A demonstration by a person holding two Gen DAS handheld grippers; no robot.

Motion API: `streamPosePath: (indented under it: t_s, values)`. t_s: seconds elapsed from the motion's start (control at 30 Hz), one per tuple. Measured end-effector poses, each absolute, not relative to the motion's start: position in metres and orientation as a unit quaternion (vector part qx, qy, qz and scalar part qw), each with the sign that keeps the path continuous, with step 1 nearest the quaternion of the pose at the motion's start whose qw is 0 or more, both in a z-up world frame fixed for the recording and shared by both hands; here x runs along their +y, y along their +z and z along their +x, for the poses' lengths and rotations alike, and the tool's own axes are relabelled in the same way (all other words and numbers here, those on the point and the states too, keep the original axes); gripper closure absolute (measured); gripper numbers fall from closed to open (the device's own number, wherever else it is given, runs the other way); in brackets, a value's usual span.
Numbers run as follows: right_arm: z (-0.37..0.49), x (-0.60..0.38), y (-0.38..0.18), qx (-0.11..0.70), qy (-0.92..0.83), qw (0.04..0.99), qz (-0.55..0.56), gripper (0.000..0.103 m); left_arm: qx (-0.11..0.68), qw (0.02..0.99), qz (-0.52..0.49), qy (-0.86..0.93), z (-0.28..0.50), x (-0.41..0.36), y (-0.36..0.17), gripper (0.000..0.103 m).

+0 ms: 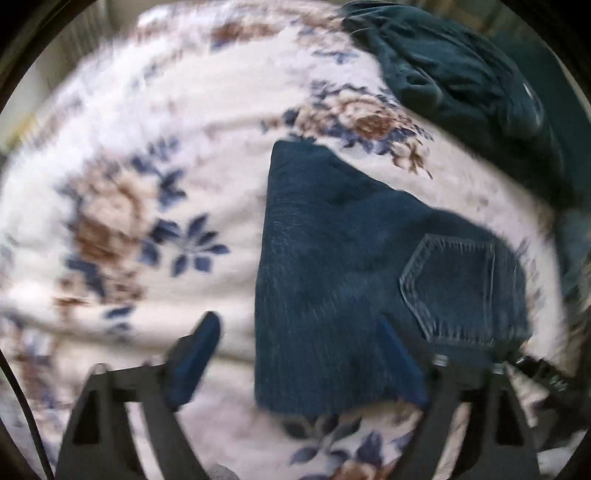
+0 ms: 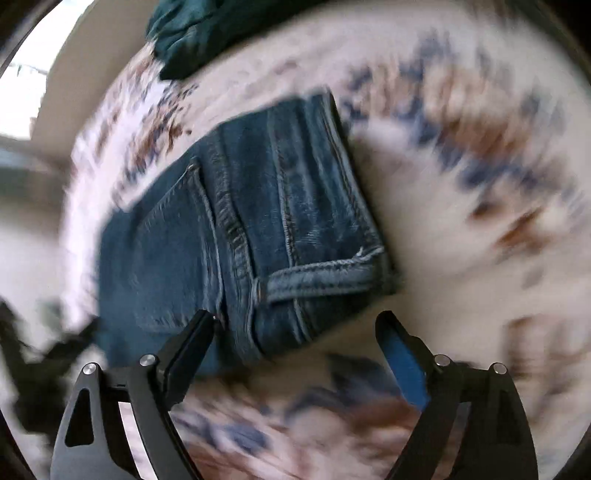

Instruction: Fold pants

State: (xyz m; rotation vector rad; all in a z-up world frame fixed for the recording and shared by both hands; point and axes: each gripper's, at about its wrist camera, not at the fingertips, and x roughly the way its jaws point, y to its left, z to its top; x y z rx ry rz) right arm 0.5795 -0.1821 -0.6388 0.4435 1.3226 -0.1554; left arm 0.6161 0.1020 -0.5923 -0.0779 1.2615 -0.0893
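Note:
A pair of dark blue jeans [image 1: 351, 266] lies folded into a compact bundle on a white floral blanket [image 1: 155, 122], back pocket up. My left gripper [image 1: 299, 332] is open and empty just above the bundle's near edge. In the right wrist view the same jeans [image 2: 251, 221] show the waistband and a belt loop. My right gripper [image 2: 295, 332] is open and empty, hovering over the bundle's near corner. Both views are blurred by motion.
A crumpled dark teal garment [image 1: 461, 74] lies at the blanket's far right edge; it also shows in the right wrist view [image 2: 188, 33] at the top left. The other gripper's dark body [image 2: 33, 354] shows at the left edge.

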Motion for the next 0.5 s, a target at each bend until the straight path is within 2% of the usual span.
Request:
streamPosePath:
  t_s: [0.03,0.1,0.2,0.5]
  values:
    - [0.58,-0.174,-0.627,0.61,-0.089,0.772,0.153,0.011,0.587,0.808,-0.024,-0.035,0.609,0.097,-0.586,0.012]
    - [0.581,-0.165,-0.609,0.605,-0.102,0.784,0.096,0.01,0.589,0.808,-0.001,-0.024,0.599,0.089,-0.578,0.004]
    - [0.582,-0.157,-0.581,0.592,-0.111,0.797,0.05,0.01,0.59,0.807,0.015,-0.015,0.588,0.081,-0.568,0.004]
    - [0.545,-0.152,-0.483,0.582,-0.108,0.805,0.043,0.01,0.568,0.823,0.006,0.0,0.556,0.067,-0.485,0.004]
